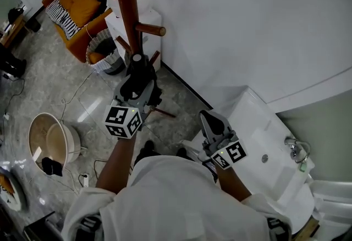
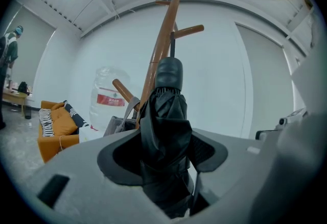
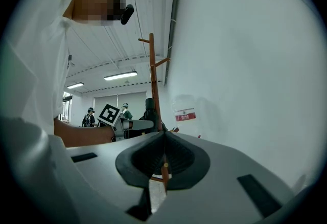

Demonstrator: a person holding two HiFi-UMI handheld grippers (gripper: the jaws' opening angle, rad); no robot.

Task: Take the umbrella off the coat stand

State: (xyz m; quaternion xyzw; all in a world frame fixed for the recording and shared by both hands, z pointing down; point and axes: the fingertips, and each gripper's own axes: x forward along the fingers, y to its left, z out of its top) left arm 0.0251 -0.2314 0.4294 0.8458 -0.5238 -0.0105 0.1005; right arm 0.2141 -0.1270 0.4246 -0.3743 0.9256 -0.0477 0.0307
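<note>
Pinching one folded black umbrella (image 2: 164,131) in the jaws of the left gripper (image 2: 166,154), with the pads against the fabric on either side. Pressed together with nothing between them, as for the jaws of the right gripper (image 3: 163,155).

Standing upright along its long axis, rounded black end up, folds running down through the jaws and out of sight below. Close against the near side of the wooden coat stand (image 2: 162,49), below the upper pegs (image 2: 188,29) (whether hooked on anything cannot be told).

Held level at the stand with the left gripper. Kept off to the right and nearer with the right one, well apart from the stand.

Counted: one umbrella, one coat stand, two grippers.

Farther out, to the far left on the floor: one orange armchair (image 1: 74,6) and one woven basket (image 1: 104,50) just beside it. Just behind the stand: one big water bottle (image 2: 110,97) with a red label, and one grey bag (image 2: 118,125) at its foot.
</note>
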